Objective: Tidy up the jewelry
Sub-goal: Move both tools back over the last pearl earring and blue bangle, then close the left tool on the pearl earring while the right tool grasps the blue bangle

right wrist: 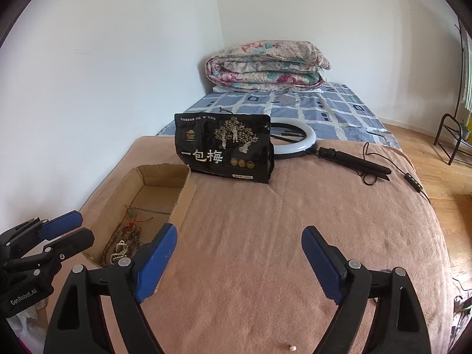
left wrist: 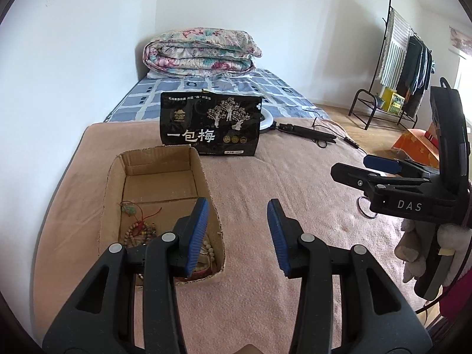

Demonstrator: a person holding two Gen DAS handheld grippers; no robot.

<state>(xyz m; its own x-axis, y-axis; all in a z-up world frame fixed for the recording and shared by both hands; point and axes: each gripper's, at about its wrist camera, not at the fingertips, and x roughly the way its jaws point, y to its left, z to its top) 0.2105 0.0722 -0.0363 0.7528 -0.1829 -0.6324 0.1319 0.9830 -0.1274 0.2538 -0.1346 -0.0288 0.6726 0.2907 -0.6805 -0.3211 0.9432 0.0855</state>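
Both tongs hover empty over the bed, the left tongs half open and nearer the cardboard box by the bed's left edge holding the beads, the right tongs gaping wide.

Loads of open blanket on the right; cardboard box sits left, black snack bag blocks the back.

Two black plastic grippers, the left gripper and the right gripper, are being seen with blue ribbed pads, silver rivets and white lettering.
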